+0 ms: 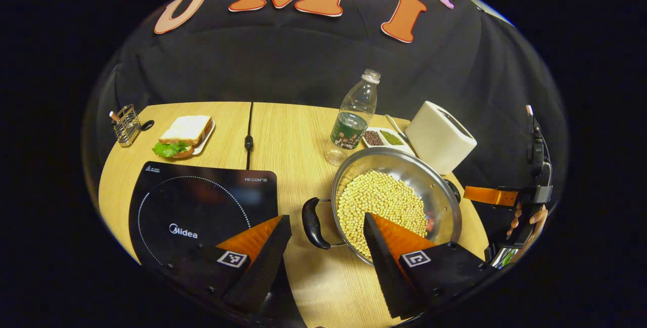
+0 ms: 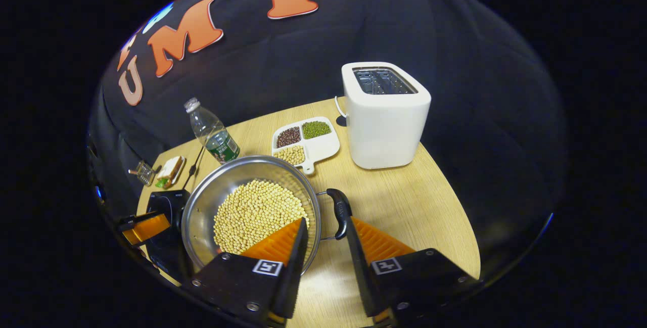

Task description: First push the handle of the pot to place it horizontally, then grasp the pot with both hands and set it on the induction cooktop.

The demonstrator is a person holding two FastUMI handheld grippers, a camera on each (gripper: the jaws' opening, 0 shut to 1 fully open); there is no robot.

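left hand-held gripper [image 1: 327,227] open astride black loop handle [image 1: 312,223] of bean-filled steel pot [image 1: 445,191], right hand-held gripper [image 2: 326,229] open astride opposite black handle [image 2: 339,212], light wooden counter [image 1: 293,136]

- The left gripper [image 1: 326,234], in the left gripper view, has its jaws spread wide, nothing pressed between them; its two fingers [image 1: 263,262] reach forward from the near edge of the table [image 1: 283,131].
- The right gripper [image 2: 326,237], in the right gripper view, is likewise spread, its fingers [image 2: 290,252] parted and gripping nothing, over the near edge.
- In the left gripper view the right gripper [image 1: 493,195] appears off the table's right edge, with the person's hand [image 1: 528,219] wrapped around its grip.
- In the right gripper view the left gripper [image 2: 144,228] shows by the table's left edge.
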